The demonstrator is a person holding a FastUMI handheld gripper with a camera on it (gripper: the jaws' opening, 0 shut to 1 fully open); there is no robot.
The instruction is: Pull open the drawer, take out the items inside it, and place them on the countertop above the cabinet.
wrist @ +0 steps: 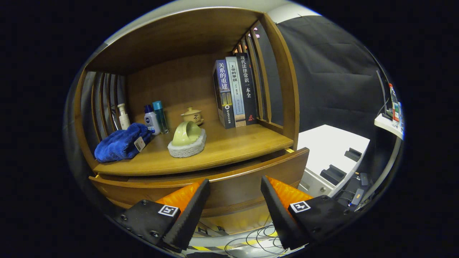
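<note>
A wooden cabinet stands ahead with its countertop (229,147) at about finger height. The drawer (215,186) below the countertop is pulled out a little, and its front panel sits just beyond my fingertips. The drawer's inside is hidden from here. On the countertop lie a blue folded towel (120,143) at the left and a pale green cup (186,133) tipped on a white sponge pad (188,147) in the middle. My gripper (235,186) is open, with nothing between its fingers.
At the back of the countertop stand a pump bottle (123,116), two more bottles (156,118), a small lidded teacup (192,115) and three upright books (235,91). A white table (330,147) stands to the right of the cabinet. Cables (258,238) lie on the floor below.
</note>
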